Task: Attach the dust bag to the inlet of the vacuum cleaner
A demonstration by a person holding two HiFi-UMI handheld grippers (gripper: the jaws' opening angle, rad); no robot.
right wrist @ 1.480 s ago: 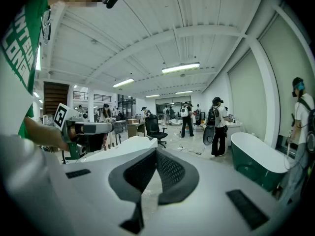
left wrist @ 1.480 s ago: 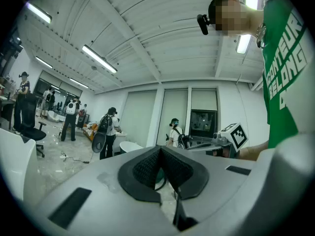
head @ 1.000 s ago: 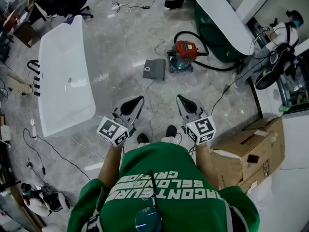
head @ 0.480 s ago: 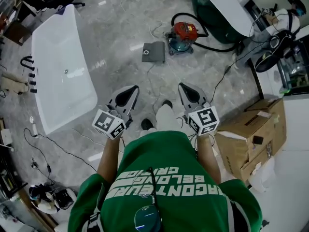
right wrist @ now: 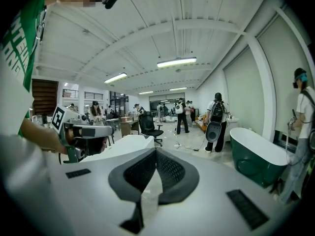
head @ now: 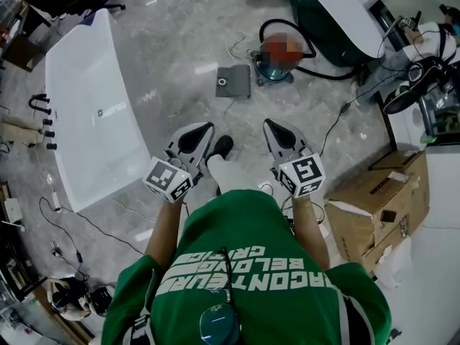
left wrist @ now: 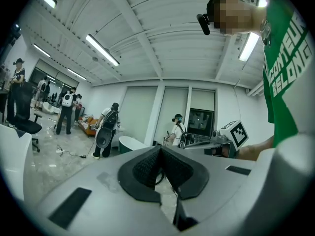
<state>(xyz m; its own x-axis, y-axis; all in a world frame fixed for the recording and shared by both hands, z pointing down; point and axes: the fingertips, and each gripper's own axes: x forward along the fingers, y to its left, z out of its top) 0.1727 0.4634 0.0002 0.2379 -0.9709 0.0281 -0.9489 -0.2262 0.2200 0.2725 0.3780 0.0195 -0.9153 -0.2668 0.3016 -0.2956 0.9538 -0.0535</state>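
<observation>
**Both grippers empty, dust bag on the floor ahead**

The left hand-held gripper (head: 198,136) and right hand-held gripper (head: 277,135) are held out at waist height. On both, the jaws are pressed together with nothing between them. One shoe (head: 221,146) shows on the floor between them. Neither gripper is near the task things yet.

The dust bag (head: 233,81) lies flat on the grey floor (head: 165,49), ahead of the feet and well apart from both grippers. It is a grey rectangle with a round hole near one edge. The vacuum cleaner (head: 279,52) stands just beside the bag on its right, with a black hose (head: 316,70) looping around it. Its inlet cannot be made out from here.

Handling, as a guess: the bag looks light and thin, with a soft body and probably a stiffer collar round the hole. Pinch it at an outer edge of that collar, so the hole stays free to go over the inlet. Lying flat, the edge may be hard to get a jaw under.

For room, the floor straight ahead is open. A thin cable (head: 231,110) trails from the bag toward the feet and could trip or snag. A white bathtub (head: 86,106) bounds the left side and a cardboard box (head: 377,207) sits near on the right. A dark green tub (head: 327,13) closes in behind the vacuum cleaner.
</observation>
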